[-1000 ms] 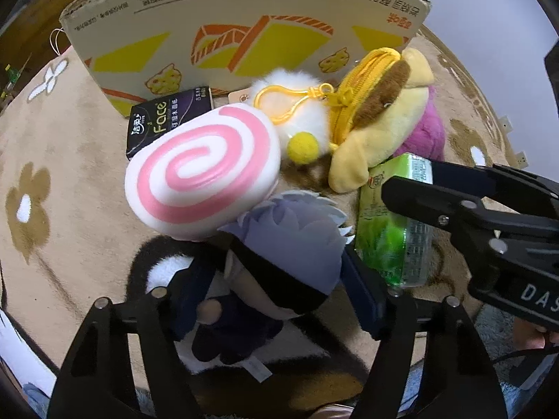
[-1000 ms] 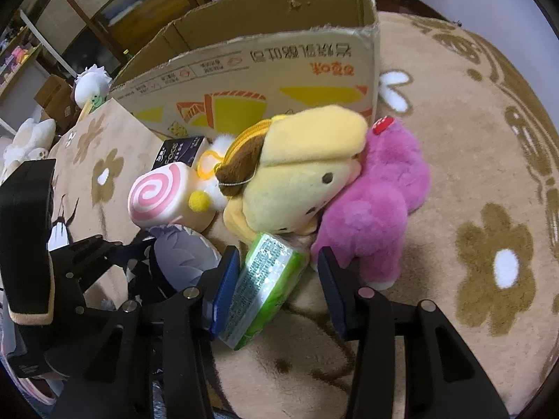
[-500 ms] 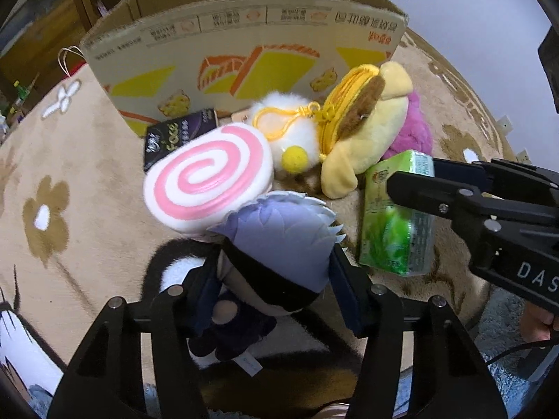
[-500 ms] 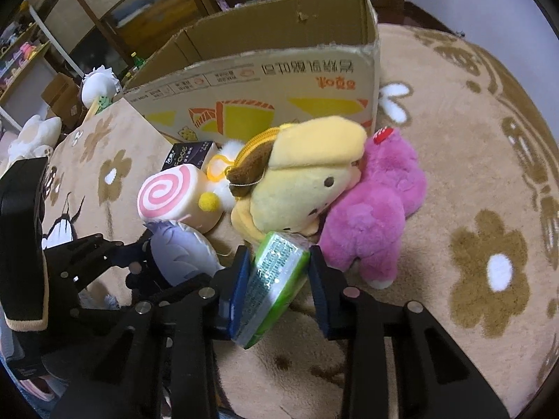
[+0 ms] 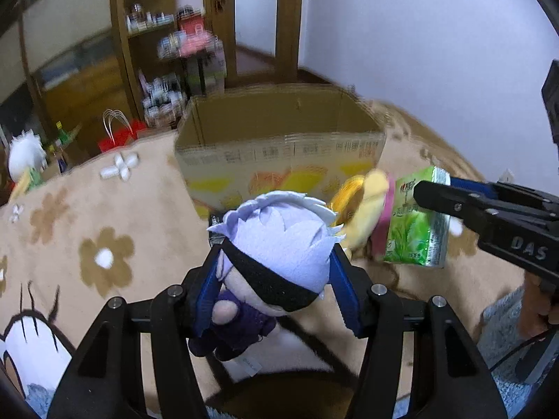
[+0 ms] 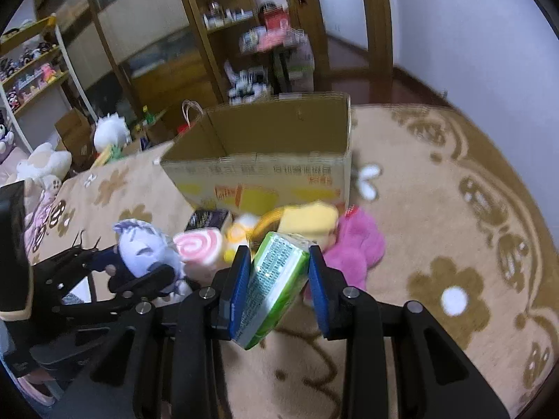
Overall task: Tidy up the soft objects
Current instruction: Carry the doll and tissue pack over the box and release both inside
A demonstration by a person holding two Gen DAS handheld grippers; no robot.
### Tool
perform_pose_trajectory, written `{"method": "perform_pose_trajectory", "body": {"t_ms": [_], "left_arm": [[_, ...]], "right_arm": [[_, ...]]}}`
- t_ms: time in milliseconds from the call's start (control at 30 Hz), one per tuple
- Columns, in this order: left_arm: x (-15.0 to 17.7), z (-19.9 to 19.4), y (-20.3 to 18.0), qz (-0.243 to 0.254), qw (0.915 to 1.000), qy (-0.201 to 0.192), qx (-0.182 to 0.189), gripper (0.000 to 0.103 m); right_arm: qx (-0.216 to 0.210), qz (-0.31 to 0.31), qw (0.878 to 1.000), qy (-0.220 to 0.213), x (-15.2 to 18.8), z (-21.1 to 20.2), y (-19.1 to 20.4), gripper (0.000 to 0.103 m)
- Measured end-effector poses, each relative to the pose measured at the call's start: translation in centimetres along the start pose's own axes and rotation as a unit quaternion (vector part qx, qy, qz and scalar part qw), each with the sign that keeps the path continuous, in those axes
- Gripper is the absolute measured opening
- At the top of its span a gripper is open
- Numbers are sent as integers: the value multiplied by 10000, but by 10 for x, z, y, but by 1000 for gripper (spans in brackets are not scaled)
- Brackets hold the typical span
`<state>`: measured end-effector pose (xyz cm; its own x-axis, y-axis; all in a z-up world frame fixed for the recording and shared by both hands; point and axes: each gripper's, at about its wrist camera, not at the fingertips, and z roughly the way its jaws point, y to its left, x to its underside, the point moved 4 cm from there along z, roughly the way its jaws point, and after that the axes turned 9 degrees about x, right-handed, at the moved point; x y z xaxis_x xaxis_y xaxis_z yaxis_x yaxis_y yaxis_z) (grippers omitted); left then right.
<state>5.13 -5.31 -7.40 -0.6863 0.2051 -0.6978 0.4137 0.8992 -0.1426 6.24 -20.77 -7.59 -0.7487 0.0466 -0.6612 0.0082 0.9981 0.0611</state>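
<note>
Beige flowered carpet (image 5: 104,209) below, open cardboard box (image 5: 279,160) upper centre. Left gripper (image 5: 279,289) clamped on white-haired doll (image 5: 279,244), right gripper (image 6: 279,289) clamped on green tissue pack (image 6: 276,279). Best carried clear over the near wall, released only above the opening.

Open cardboard box (image 6: 279,146) interior unobstructed

Background clutter, my view:
Wooden shelf unit (image 6: 244,35) behind, red bag (image 5: 117,136) on floor, white wall (image 5: 419,52) right.

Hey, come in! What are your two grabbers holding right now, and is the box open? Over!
Left gripper shut on white-haired doll. Right gripper shut on green tissue pack. Cardboard box ahead, top open, nothing blocking it.
</note>
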Motion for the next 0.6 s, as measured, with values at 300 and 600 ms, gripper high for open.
{"method": "perform_pose_trajectory", "body": {"t_ms": [300,600], "left_arm": [[-26,-37,3,181,9933,-1087,-345,57],[-59,-41,26,134,9869,-1493,-595,58]], "right_arm": [[436,-270,9914,-1205,-24,-38,5,35],[960,-419,9824,-1546,-48,-36,8,35]]}}
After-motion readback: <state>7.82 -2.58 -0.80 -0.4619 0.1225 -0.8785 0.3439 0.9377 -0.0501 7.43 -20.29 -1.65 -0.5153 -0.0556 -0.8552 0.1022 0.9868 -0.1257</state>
